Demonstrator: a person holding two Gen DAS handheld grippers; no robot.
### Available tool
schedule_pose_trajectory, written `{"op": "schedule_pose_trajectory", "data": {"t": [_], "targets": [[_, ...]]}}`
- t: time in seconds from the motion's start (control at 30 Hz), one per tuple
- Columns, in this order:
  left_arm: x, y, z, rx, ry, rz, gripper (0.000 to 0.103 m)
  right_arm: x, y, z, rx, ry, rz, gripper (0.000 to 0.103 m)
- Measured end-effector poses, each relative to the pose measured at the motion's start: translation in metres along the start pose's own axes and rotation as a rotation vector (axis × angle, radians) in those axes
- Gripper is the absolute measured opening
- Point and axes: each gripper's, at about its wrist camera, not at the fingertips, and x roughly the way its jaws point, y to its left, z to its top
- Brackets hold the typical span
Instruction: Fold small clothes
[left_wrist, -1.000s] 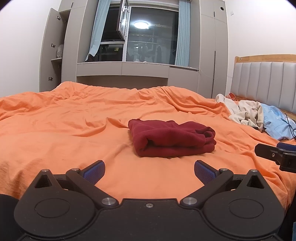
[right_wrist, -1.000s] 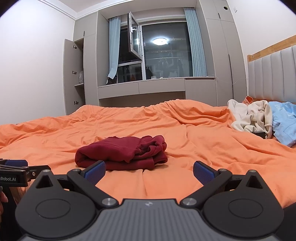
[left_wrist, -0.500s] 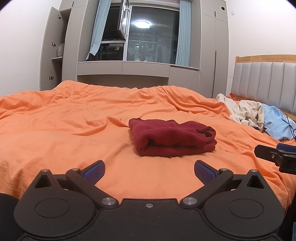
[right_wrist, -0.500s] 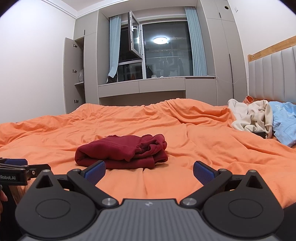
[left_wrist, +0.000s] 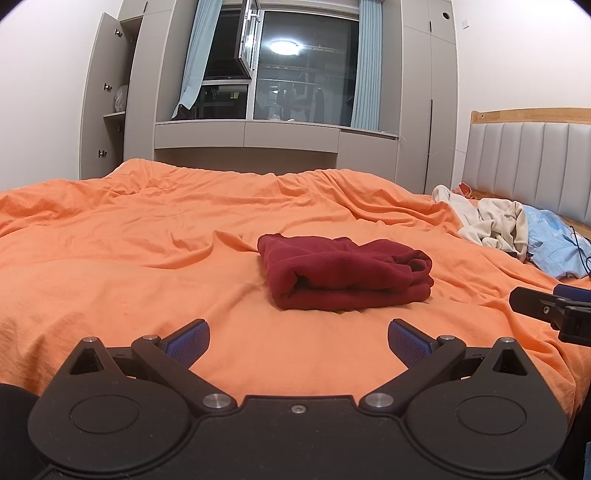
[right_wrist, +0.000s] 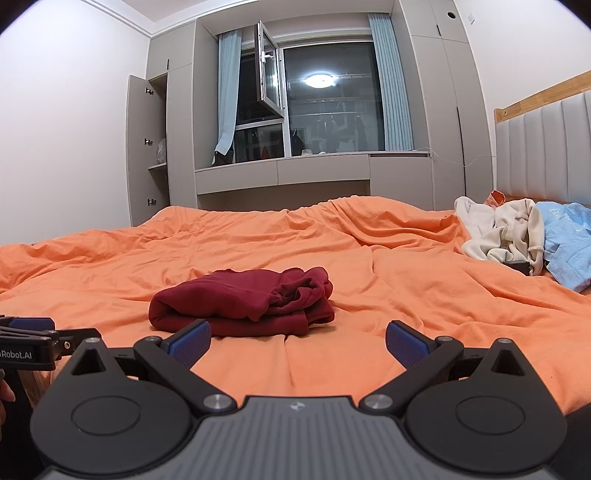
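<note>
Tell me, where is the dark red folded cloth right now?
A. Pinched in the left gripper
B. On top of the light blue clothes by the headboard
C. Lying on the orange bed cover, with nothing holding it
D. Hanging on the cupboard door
C: the dark red folded cloth lies on the orange bed cover, and both the left gripper and the right gripper are open and apart from it.

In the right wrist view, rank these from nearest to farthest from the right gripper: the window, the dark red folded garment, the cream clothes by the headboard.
1. Dark red folded garment: just ahead of the right gripper, slightly left, on the orange bedcover.
2. Cream clothes: farther back on the right, near the headboard.
3. Window: on the far wall, beyond the bed.
</note>
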Motion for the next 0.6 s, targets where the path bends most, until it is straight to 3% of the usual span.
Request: {"op": "schedule_pose_trajectory", "data": {"t": [0.3,0.47,0.6], "targets": [[0.002,-0.001,-0.001,0.000,0.005,0.006,0.102,0.000,0.000,0.000,-0.001,0.001,0.000,0.103],[0.006,-0.010,-0.005,0.047,0.023,0.096,0.102,0.000,0.000,0.000,0.000,0.000,0.000,0.103],[0.005,-0.011,-0.005,0.053,0.023,0.116,0.102,0.000,0.000,0.000,-0.001,0.001,0.000,0.103]]}}
